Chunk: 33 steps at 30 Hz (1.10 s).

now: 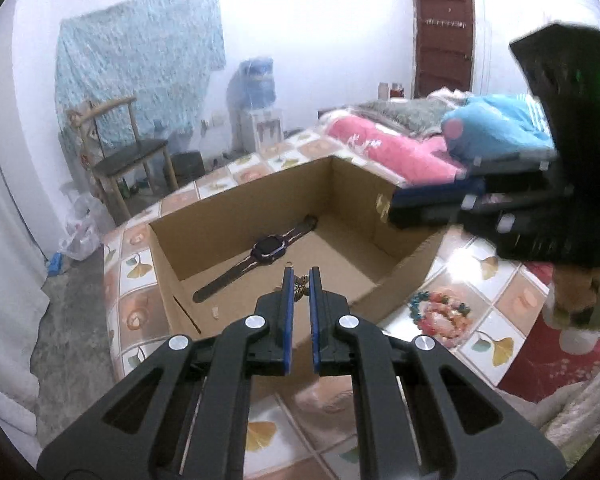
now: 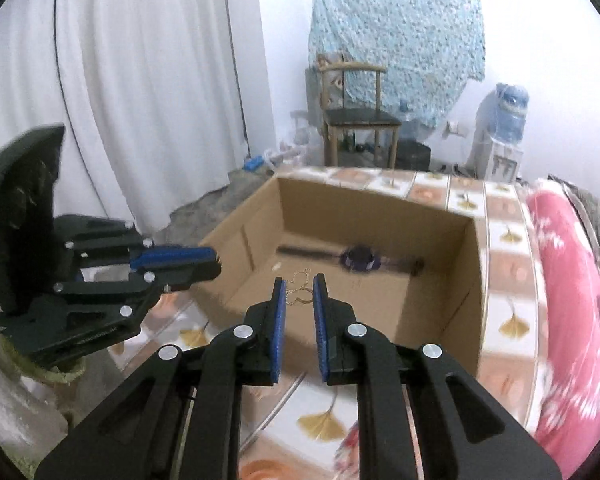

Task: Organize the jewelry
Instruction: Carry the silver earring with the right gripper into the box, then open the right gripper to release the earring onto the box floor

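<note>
Left wrist view, near: left tool [image 1: 301, 280] at bottom centre, blue pads nearly together, pinching a small bronze butterfly ornament [image 1: 301, 285] at the tips. Just beyond, an open cardboard box [image 1: 236, 208] sits on a bed covered with a tile-and-ginkgo-leaf patterned sheet [image 1: 496, 344]. On the box floor lies a dark wristwatch [image 1: 266, 251], strap stretched diagonally.

Only this view shows a beaded bracelet cluster [image 1: 440, 314], green, pink and orange, lying on the sheet right of the box, just outside its near corner. At right edge the right tool [image 1: 396, 210] comes in blurred from the side, its tip over the box's right wall; from here I cannot tell what it holds. Farther back: pink bedding [image 1: 384, 148], a blue bundle [image 1: 496, 122], a brown door [image 1: 444, 36] at upper right.

Right wrist view, near: right tool [image 2: 299, 290] at bottom centre, pads close, pinching a thin gold chain piece [image 2: 298, 290] with looped wire shapes; only this view shows it. The left tool [image 2: 216, 262] shows at middle left, side-on, pads pressed together; the butterfly cannot be made out from here. The box [image 2: 466, 280] and the wristwatch [image 2: 358, 258], blurred, lie beyond.

Far, both views: wooden chair [image 2: 358, 118], pale blue cloth [image 2: 396, 36] on the wall, water dispenser [image 2: 500, 128]. White curtain [image 2: 140, 80] fills this view's upper left.
</note>
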{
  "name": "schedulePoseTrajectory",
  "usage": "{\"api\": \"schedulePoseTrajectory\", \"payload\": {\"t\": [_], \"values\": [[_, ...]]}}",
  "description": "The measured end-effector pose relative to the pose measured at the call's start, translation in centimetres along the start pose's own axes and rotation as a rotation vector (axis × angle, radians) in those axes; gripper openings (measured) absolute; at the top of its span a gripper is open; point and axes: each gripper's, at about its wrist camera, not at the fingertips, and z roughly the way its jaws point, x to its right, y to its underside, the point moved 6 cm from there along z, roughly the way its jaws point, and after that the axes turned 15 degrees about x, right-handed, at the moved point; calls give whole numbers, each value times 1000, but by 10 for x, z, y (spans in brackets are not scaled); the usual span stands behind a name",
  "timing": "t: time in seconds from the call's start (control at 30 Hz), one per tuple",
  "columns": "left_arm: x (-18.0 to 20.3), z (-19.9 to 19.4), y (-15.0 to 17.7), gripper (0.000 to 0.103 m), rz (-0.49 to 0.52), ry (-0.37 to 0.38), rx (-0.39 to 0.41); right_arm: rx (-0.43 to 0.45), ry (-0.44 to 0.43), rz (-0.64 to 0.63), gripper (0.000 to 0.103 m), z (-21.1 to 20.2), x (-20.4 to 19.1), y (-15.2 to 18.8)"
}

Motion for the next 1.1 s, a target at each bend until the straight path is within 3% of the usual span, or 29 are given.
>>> {"api": "schedulePoseTrajectory", "payload": {"t": [0.17, 0.33, 0.5, 0.67, 0.83, 0.97, 1.1], "values": [[-27, 47, 8, 6, -22, 12, -161, -171, -49, 66, 14, 60, 37, 1], [-45, 79, 25, 6, -87, 50, -307, -408, -83, 162, 14, 119, 64, 31], [-56, 106, 50, 6, -128, 74, -474, -568, -86, 196, 14, 148, 73, 65], [-61, 115, 60, 7, -105, 59, -543, -610, -73, 179, 14, 156, 71, 76], [-64, 116, 63, 7, -96, 43, -548, -619, -60, 206, 15, 155, 73, 78], [-65, 115, 59, 9, -105, 48, -547, -604, -48, 211, 27, 156, 77, 77], [-67, 114, 53, 17, -110, 34, -526, -566, -41, 214, 30, 151, 80, 69]]}}
